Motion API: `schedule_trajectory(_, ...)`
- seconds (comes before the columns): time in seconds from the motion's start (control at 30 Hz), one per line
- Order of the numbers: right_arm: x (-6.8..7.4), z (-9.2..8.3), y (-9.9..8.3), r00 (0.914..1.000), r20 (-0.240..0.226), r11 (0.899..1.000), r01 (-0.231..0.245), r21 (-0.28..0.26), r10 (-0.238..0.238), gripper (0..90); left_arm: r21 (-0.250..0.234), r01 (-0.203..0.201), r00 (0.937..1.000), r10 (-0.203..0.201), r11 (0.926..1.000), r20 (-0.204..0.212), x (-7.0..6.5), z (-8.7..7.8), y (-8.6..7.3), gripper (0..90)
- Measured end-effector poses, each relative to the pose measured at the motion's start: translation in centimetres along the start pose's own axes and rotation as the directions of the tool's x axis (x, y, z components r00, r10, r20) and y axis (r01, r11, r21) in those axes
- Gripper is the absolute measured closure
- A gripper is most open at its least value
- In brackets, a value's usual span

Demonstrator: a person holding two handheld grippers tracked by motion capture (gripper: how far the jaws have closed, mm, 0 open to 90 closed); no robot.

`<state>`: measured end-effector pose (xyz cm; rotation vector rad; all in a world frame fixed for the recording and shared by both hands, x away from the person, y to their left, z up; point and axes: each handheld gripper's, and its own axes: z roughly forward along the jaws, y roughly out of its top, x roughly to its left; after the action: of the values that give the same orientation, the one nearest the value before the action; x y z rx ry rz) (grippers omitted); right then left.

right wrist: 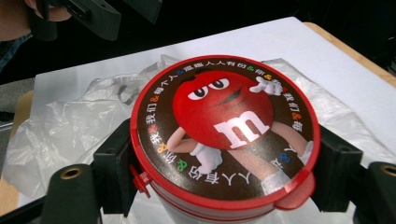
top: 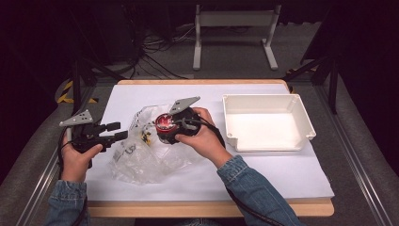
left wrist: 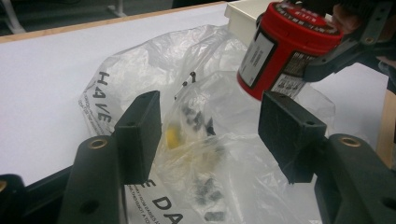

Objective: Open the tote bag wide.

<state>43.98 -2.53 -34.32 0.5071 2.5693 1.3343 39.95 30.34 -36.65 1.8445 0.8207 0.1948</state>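
right gripper [top: 165,126] clamped on a red tub [top: 164,124], one black pad at each side of the round wall, just under the lid rim; seen close in the right gripper view, tub [right wrist: 224,135] between the two pads [right wrist: 112,163], lid up toward the camera, brown top with a red cartoon candy figure and a white letter m, small tab at the lower right edge. lid on, contents hidden. tub held off the table, above the middle of a clear bag [top: 141,150], tilted toward the left side. right hand [top: 200,136] wrapped round the gripper body from the right, wrist bent inward, denim sleeve running down to the lower edge of the high view.

left gripper [top: 113,132] unclenched, holding nothing, pads [left wrist: 140,135] standing well apart with only the bag beyond them in the left gripper view. pointed to the right, roughly level, toward the bag's left edge; contact with the plastic not clear. left hand [top: 77,153] gripping from below at the table's left edge, forearm coming up from the bottom left.

bag [left wrist: 205,140] crumpled flat on the white sheet [top: 282,169], printed with black letters, holding small dark bits and one yellow piece [left wrist: 172,138].

white tray [top: 263,101] to the right of the right hand, near but apart, bare inside.
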Motion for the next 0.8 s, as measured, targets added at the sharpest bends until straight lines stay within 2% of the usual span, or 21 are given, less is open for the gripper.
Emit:
schedule_trajectory(0.1,-0.3,-0.9,0.2,1.0,-0.002,1.0,0.009,0.004,-0.009,25.0,0.006,0.002,1.0,-0.002,1.0,-0.01,0.0,0.0,0.1,39.6)
schedule_trajectory(0.2,-0.6,-1.8,0.3,0.9999,-0.006,1.0,0.016,0.004,-0.016,25.0,0.033,-0.003,0.9985,0.005,0.9994,-0.055,-0.1,0.0,0.1,37.4)
schedule_trajectory(0.43,-1.4,-3.8,0.2,0.9998,0.016,1.0,0.012,0.0,-0.012,25.0,0.027,0.0,0.9984,0.002,0.9996,-0.056,0.0,-0.2,0.2,36.5)
schedule_trajectory(0.5,-1.7,-4.4,0.1,0.9997,0.022,1.0,0.008,0.001,-0.008,25.0,0.043,-0.002,0.9971,0.006,0.9991,-0.076,0.1,-0.1,0.3,36.6)
schedule_trajectory(0.57,-2.1,-5.1,0.0,0.9996,0.029,1.0,0.004,0.003,-0.004,25.0,0.052,0.007,0.9973,-0.003,0.9986,-0.074,0.0,0.0,0.4,36.6)
schedule_trajectory(0.73,-2.7,-6.7,-0.3,0.9988,0.049,1.0,-0.005,-0.002,0.005,25.0,0.057,-0.002,0.9974,0.006,0.9984,-0.071,0.1,0.3,0.6,36.7)
schedule_trajectory(0.8,-3.1,-7.5,-0.5,0.9984,0.057,1.0,-0.005,0.003,0.005,25.0,0.062,0.01,0.9975,-0.006,0.998,-0.071,0.0,0.3,0.7,37.0)
